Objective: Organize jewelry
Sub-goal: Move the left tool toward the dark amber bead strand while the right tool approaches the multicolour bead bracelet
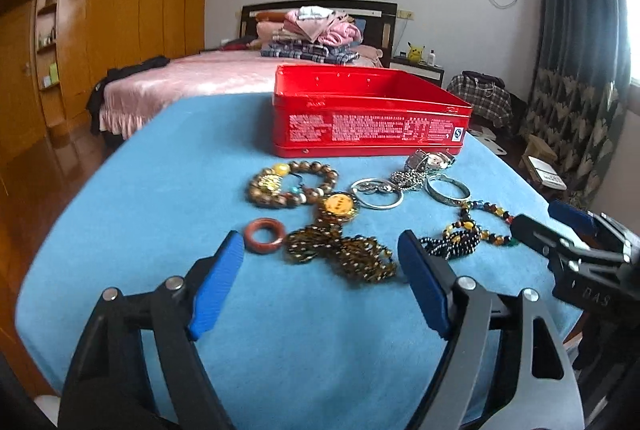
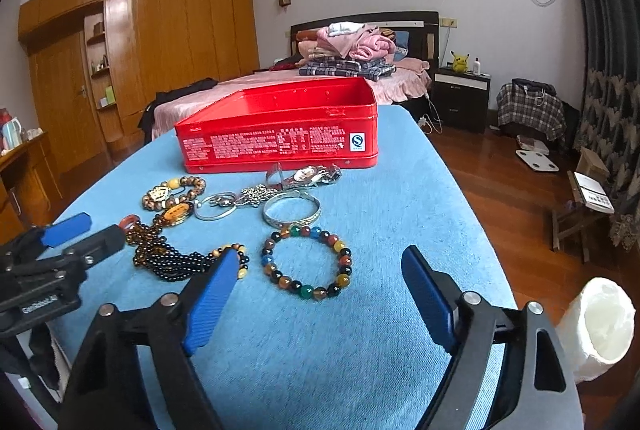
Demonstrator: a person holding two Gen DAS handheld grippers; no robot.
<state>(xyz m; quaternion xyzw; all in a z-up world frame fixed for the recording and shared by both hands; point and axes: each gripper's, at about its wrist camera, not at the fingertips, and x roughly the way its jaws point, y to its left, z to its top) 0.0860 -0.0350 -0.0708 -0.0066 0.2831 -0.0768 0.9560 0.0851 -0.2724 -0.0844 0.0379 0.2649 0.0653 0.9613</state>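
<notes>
An open red tin box (image 1: 368,118) stands at the back of the blue-covered table; it also shows in the right wrist view (image 2: 280,138). Jewelry lies in front of it: a wooden bead bracelet (image 1: 292,182), a red-brown ring (image 1: 265,234), a brown bead necklace with a yellow pendant (image 1: 340,246), silver rings (image 1: 376,192), a watch (image 2: 312,175), a silver bangle (image 2: 292,210) and a multicoloured bead bracelet (image 2: 307,262). My left gripper (image 1: 320,270) is open, just short of the brown necklace. My right gripper (image 2: 316,278) is open, with the multicoloured bracelet between its fingers.
The table's blue cloth (image 1: 280,330) ends at the right over a wooden floor (image 2: 500,198). A white paper roll (image 2: 600,322) sits by the right gripper. A bed (image 1: 192,78) and a wardrobe (image 1: 120,10) stand behind.
</notes>
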